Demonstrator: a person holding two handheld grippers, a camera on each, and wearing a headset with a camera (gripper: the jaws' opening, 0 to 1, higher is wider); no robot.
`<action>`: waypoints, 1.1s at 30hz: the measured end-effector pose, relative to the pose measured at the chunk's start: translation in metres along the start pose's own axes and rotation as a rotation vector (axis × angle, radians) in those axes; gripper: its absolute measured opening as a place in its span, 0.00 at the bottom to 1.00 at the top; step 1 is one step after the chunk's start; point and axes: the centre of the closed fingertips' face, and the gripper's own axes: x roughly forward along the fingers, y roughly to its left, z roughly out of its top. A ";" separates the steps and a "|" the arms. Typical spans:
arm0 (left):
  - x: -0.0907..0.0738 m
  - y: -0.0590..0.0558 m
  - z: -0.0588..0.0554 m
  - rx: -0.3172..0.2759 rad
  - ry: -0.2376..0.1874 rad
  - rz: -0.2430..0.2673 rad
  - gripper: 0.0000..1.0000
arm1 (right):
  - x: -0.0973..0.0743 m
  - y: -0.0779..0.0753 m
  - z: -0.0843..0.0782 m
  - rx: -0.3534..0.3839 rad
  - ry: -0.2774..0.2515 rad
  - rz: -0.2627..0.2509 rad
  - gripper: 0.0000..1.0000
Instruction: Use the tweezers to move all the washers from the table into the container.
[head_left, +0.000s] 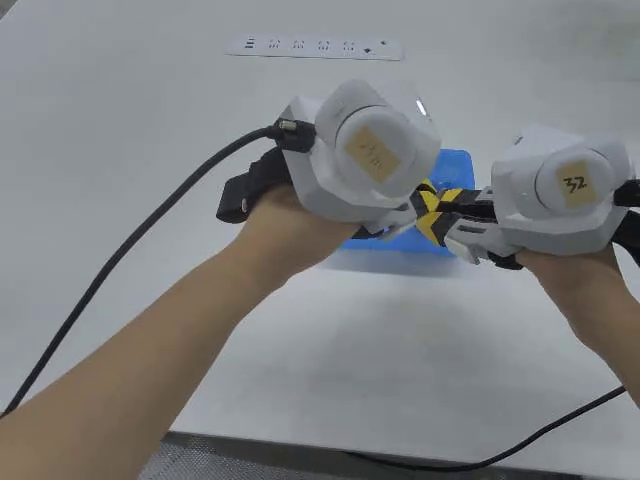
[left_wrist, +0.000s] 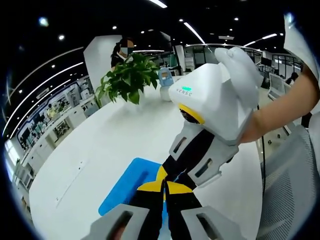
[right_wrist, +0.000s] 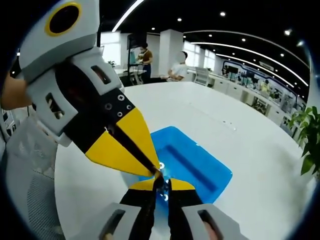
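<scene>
Two hand-held grippers, white-housed with black, yellow-tipped jaws, meet nose to nose just above a shallow blue plastic container (head_left: 462, 165) that sits on the broad white table (head_left: 150, 110), well in from its near edge. The left gripper (left_wrist: 165, 186) comes in from the person's left with its jaws pressed together. In the right gripper view only a thin dark line runs between them, and I cannot tell whether anything is pinched there. The right gripper (right_wrist: 161, 189) faces it from the other side, its jaws drawn nearly together with a slim dark gap; whether they clamp something I cannot tell either. Small bright glints (right_wrist: 161, 165) show where the tips meet over the container's near end, too tiny to identify. A black cable (head_left: 150, 230) trails from the left gripper across the table toward the person. A flat white power strip (head_left: 313, 46) lies at the far side, well apart from the container.
</scene>
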 end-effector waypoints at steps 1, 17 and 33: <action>-0.002 0.000 0.001 0.001 -0.002 0.001 0.00 | -0.001 0.000 0.002 0.003 -0.004 -0.003 0.05; -0.063 -0.024 0.035 0.092 -0.076 0.016 0.00 | -0.050 0.030 0.045 -0.021 -0.135 -0.010 0.11; -0.097 -0.045 0.030 0.047 -0.119 0.013 0.00 | -0.050 0.073 0.035 -0.257 -0.052 0.023 0.05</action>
